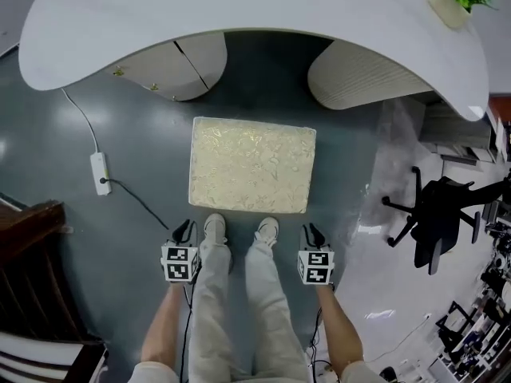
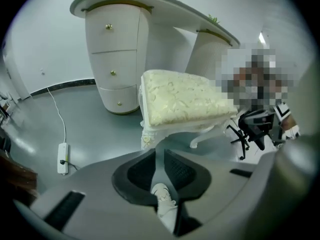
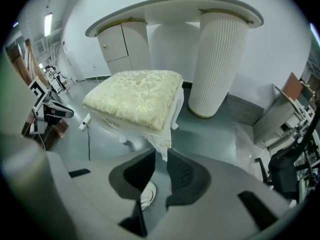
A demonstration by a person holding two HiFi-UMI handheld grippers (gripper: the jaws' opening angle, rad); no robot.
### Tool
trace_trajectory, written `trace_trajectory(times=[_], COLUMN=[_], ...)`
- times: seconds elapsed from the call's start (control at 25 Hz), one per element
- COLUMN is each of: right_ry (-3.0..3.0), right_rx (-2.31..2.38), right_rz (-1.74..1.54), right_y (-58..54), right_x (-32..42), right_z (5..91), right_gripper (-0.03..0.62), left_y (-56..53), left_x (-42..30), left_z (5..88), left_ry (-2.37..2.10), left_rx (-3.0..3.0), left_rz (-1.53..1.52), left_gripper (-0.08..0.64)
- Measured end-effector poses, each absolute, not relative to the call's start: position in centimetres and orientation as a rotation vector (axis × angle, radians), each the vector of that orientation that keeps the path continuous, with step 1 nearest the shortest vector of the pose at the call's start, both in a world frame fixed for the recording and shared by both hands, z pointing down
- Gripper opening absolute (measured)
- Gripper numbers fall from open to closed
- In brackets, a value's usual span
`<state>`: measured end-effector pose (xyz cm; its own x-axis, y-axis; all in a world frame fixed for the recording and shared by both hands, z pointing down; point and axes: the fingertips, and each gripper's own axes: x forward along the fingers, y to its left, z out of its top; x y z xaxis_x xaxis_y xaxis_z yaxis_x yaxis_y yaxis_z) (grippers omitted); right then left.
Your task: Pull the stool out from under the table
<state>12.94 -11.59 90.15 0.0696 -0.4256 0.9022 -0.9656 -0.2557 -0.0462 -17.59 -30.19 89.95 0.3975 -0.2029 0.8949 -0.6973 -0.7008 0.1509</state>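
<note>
The stool, with a cream patterned cushion and white carved legs, stands on the grey floor in front of the white table, outside its edge. It also fills the middle of the left gripper view and the right gripper view. My left gripper hangs just short of the stool's near left corner, my right gripper just short of its near right corner. Neither touches it. In the left gripper view and the right gripper view the jaws stand close together with a narrow gap and nothing between them.
The person's white shoes stand between the grippers at the stool's near edge. A power strip with its cable lies on the floor at the left. A black office chair is at the right. A drawer pedestal and a ribbed column carry the table.
</note>
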Motion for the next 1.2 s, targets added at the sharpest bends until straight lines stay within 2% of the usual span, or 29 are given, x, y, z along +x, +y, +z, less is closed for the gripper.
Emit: trace_trajectory(times=[0.16,0.56,1.2], right_ry=[-1.397,-1.654,-1.794], right_rx=[1.785,1.863,2.029], right_rz=[1.165,1.076,0.739], right_y=[-11.3,-16.5,-17.9], right_x=[13.0,15.9,21.1], right_z=[83.5,65.1,37.6], right_gripper=[-0.003,-0.003,-0.003], left_y=[-30.5,-32.7,-32.9], left_x=[-15.5,-7.5,-1.8], left_z=[81.9,61.1,33.5], left_ry=[-0.792,-0.797,-0.864], left_rx=[2.18,2.344,2.597], left_rz=[1.182,1.022,0.804], left_gripper=[0.02,0.011,0.011])
